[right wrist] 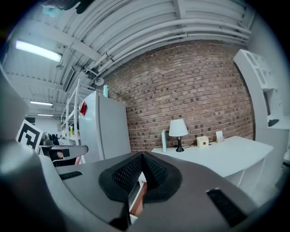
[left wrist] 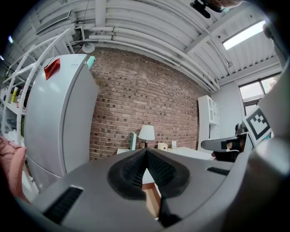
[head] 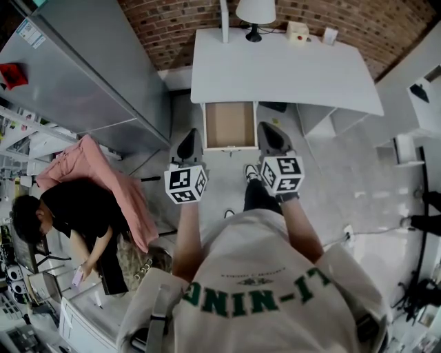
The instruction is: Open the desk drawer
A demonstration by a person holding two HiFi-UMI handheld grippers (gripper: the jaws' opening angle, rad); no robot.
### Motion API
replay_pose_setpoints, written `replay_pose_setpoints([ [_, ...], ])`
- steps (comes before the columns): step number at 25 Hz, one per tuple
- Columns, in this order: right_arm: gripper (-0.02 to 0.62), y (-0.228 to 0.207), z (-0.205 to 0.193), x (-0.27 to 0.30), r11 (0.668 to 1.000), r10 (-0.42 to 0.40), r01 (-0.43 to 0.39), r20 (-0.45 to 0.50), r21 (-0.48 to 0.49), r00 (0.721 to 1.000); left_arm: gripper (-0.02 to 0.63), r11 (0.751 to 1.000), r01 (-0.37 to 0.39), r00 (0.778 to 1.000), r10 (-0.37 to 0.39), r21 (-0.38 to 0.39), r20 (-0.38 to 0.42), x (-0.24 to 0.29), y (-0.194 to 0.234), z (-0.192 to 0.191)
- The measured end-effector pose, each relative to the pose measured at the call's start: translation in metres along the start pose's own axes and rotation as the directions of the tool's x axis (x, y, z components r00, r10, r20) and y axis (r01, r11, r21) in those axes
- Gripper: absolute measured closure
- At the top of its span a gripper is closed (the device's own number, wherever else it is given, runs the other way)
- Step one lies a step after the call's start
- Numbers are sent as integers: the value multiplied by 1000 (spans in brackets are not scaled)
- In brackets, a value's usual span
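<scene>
White table (head: 275,69) is bearing a lamp (head: 255,12) at its back edge. Left gripper (head: 191,138) and right gripper (head: 273,132) are hovering before the open drawer (head: 229,124), fingers (left wrist: 131,172) clenched empty.

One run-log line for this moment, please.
desk drawer: open | left hand-held gripper: shut, empty | right hand-held gripper: shut, empty

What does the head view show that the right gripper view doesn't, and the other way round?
Only the head view: the whole empty inside of the pulled-out drawer, and a seated person at the left. Only the right gripper view: the ceiling pipes and a lit ceiling light. Both: the desk, the lamp, the brick wall and the fridge.
</scene>
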State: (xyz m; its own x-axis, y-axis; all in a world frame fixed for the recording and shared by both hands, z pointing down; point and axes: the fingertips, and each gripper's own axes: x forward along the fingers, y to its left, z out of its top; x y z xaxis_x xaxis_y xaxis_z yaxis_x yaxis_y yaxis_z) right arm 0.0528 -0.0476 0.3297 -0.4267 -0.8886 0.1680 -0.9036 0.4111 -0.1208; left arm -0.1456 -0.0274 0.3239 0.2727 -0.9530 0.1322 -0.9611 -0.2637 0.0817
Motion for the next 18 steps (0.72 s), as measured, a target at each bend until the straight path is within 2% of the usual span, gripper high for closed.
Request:
replay_pose_setpoints([
  [4, 595, 0, 4, -3, 1000, 2, -2, 9, -13, 1000, 604, 1000, 18, 1000, -18, -10, -9, 0, -7, -1],
  [11, 595, 1, 0, -9, 1000, 14, -14, 14, 0, 1000, 604, 997, -36, 999, 36, 73, 3, -4, -5, 6],
  [18, 595, -12, 11, 7, 1000, 23, -23, 1, -17, 1000, 604, 998, -14, 1000, 14, 60, 2, 16, -5, 13],
])
